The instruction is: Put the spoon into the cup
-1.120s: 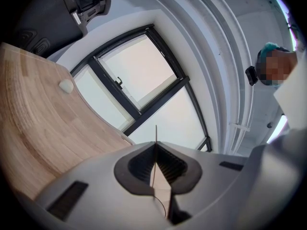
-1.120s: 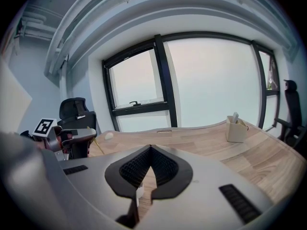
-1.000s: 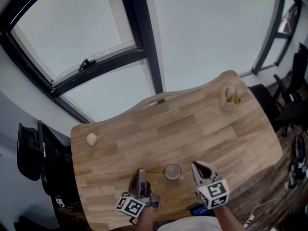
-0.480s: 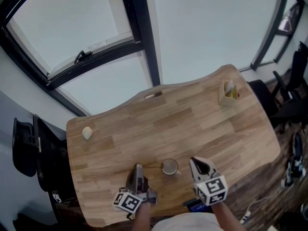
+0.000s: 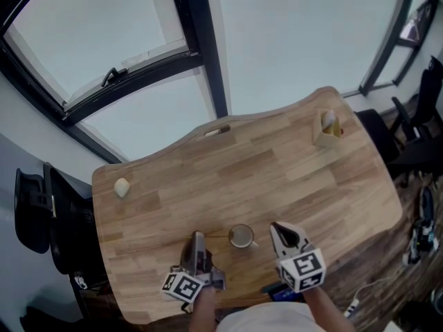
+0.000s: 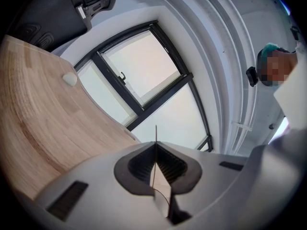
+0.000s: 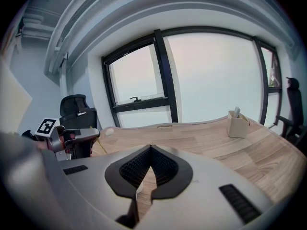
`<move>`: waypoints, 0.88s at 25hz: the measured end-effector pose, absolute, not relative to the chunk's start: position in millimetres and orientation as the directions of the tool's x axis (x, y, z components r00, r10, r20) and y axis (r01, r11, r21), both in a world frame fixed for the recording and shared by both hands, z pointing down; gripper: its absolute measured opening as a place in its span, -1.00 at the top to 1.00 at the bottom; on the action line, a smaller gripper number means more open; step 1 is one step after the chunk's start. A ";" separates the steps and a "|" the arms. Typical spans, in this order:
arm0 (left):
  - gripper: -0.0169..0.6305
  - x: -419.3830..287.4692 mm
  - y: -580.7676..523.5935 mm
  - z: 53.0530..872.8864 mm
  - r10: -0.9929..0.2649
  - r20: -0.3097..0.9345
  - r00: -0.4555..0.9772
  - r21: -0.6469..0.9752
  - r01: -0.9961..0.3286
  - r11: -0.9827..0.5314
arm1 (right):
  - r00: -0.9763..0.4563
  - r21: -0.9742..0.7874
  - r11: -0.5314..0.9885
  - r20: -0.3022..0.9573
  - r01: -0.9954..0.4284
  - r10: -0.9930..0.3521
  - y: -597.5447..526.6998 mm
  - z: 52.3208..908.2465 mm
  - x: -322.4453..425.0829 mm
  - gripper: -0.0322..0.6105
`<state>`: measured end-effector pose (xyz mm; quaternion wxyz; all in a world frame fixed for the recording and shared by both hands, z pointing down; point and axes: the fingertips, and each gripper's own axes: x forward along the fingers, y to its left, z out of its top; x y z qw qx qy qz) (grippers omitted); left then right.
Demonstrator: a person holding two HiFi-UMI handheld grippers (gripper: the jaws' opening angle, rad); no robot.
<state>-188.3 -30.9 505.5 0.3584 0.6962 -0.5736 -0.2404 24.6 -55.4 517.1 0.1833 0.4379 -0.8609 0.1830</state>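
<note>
A small pale cup (image 5: 241,236) stands near the table's front edge, between my two grippers. My left gripper (image 5: 199,238) lies level just left of it, shut on a thin golden spoon (image 5: 218,236) that points toward the cup's rim. Whether its far end is inside the cup I cannot tell. In the left gripper view the spoon (image 6: 155,134) sticks out as a thin rod from the closed left gripper (image 6: 155,145). My right gripper (image 5: 279,231) hangs right of the cup, tilted down. Its jaws meet at the tip with nothing between them (image 7: 150,148).
A beige holder box (image 5: 328,131) stands at the table's far right corner. A small pale round lump (image 5: 122,186) lies at the left edge and a pen-like thing (image 5: 217,131) at the far edge. Black office chairs (image 5: 40,213) flank the wooden table (image 5: 291,178).
Only the head camera has drifted a little. Both grippers, the spoon and the cup keep their places.
</note>
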 end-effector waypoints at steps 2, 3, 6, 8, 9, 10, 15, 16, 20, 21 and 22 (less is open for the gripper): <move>0.94 -188.2 -31.8 507.4 -0.971 0.079 0.226 0.776 -0.625 -0.083 | -0.553 -0.154 0.554 0.476 -0.818 -0.684 -55.6 518.1 23.9 0.91; 0.94 -188.3 -32.1 508.4 -0.971 0.080 0.226 0.777 -0.624 -0.081 | -0.556 -0.157 0.557 0.479 -0.816 -0.679 -55.6 516.6 22.4 0.91; 0.94 -188.0 -32.7 511.7 -0.970 0.088 0.226 0.779 -0.623 -0.074 | -0.562 -0.161 0.561 0.477 -0.812 -0.676 -55.9 517.0 20.7 0.91; 0.94 -187.3 -32.3 513.4 -0.970 0.093 0.226 0.779 -0.623 -0.070 | -0.563 -0.157 0.564 0.475 -0.810 -0.676 -55.9 520.2 21.8 0.91; 0.94 -187.0 -31.8 514.2 -0.970 0.095 0.226 0.779 -0.624 -0.069 | -0.563 -0.156 0.565 0.477 -0.810 -0.675 -56.0 520.1 21.8 0.91; 0.94 -186.9 -31.4 514.8 -0.969 0.097 0.226 0.778 -0.625 -0.068 | -0.562 -0.155 0.565 0.479 -0.810 -0.674 -56.1 519.7 21.6 0.91; 0.94 -185.8 -31.1 516.2 -0.968 0.100 0.230 0.772 -0.631 -0.070 | -0.558 -0.158 0.562 0.493 -0.812 -0.668 -55.8 519.3 21.4 0.91; 0.94 -186.0 -31.0 516.8 -0.968 0.102 0.229 0.771 -0.633 -0.069 | -0.561 -0.162 0.566 0.501 -0.809 -0.659 -54.7 518.5 20.0 0.91; 0.94 -186.1 -31.3 518.6 -0.967 0.106 0.230 0.767 -0.638 -0.068 | -0.576 -0.176 0.581 0.521 -0.794 -0.630 -49.8 519.2 16.4 0.91; 0.94 -186.2 -31.5 519.2 -0.967 0.107 0.230 0.767 -0.638 -0.067 | -0.576 -0.176 0.582 0.523 -0.794 -0.628 -49.4 520.0 16.7 0.91; 0.94 -186.2 -31.6 519.8 -0.967 0.107 0.229 0.767 -0.638 -0.066 | -0.575 -0.174 0.582 0.525 -0.794 -0.628 -49.3 521.1 17.3 0.91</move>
